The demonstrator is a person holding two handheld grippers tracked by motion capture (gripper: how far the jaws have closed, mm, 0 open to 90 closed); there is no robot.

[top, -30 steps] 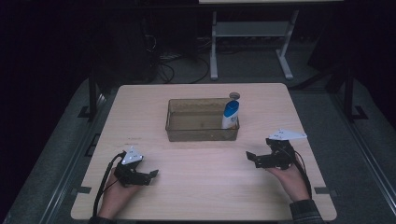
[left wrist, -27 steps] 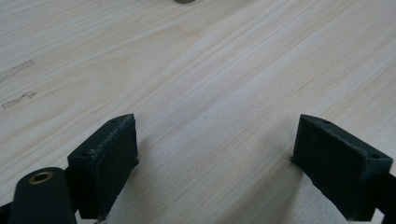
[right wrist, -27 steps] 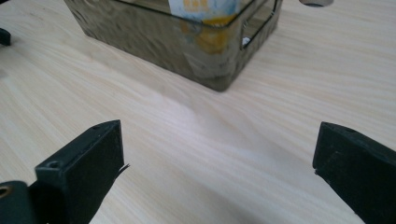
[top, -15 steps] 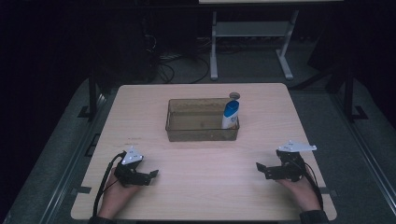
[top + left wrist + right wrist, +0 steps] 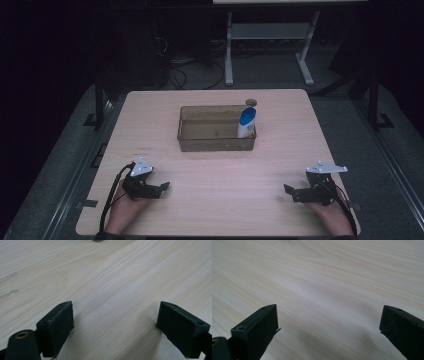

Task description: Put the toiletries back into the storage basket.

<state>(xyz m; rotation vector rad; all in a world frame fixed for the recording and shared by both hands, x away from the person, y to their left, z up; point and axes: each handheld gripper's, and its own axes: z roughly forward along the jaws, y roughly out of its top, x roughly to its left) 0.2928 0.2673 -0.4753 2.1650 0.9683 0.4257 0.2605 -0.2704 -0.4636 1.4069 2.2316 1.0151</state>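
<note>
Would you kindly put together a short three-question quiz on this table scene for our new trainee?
1. True or false: the left hand-held gripper is shut on the blue-and-white bottle.
2. Where does the bottle stand in the clear bin? A) its left end B) its right end C) outside it
3. Fill in: the right hand-held gripper rests near the table's ____ edge, jaws apart.

Key:
1. False; its jaws are open over bare wood, far from the bottle.
2. B
3. Near (the person's side), at the right corner.
</note>
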